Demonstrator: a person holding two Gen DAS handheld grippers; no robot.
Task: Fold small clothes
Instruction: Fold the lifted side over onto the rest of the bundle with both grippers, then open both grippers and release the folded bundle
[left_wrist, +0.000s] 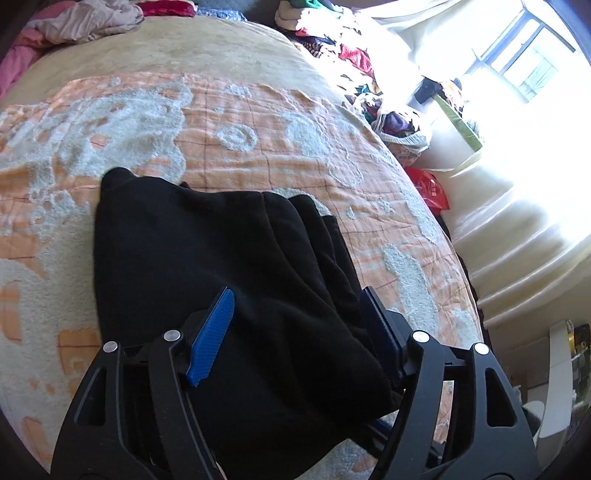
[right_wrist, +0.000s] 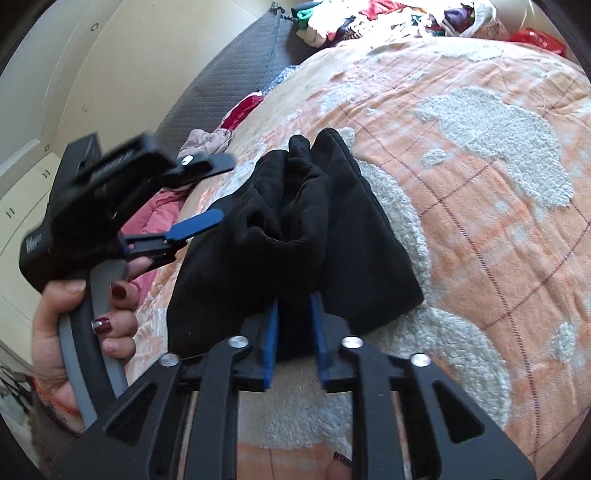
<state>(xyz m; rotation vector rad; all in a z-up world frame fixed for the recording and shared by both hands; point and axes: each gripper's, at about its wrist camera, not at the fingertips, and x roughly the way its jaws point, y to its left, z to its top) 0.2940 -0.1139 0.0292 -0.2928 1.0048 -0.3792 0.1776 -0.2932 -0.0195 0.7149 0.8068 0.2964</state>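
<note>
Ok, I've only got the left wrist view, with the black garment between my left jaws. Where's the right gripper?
Observer: The right gripper is at the garment's near edge. There is cloth between its pads, but I can't tell whether they pinch it.
Operator: And how does my left gripper look from over there?
Observer: The left gripper is on the picture's left of the garment, with its jaws apart.
Operator: Anything else I'm missing?
Observer: A hand holds that gripper from below.
</note>
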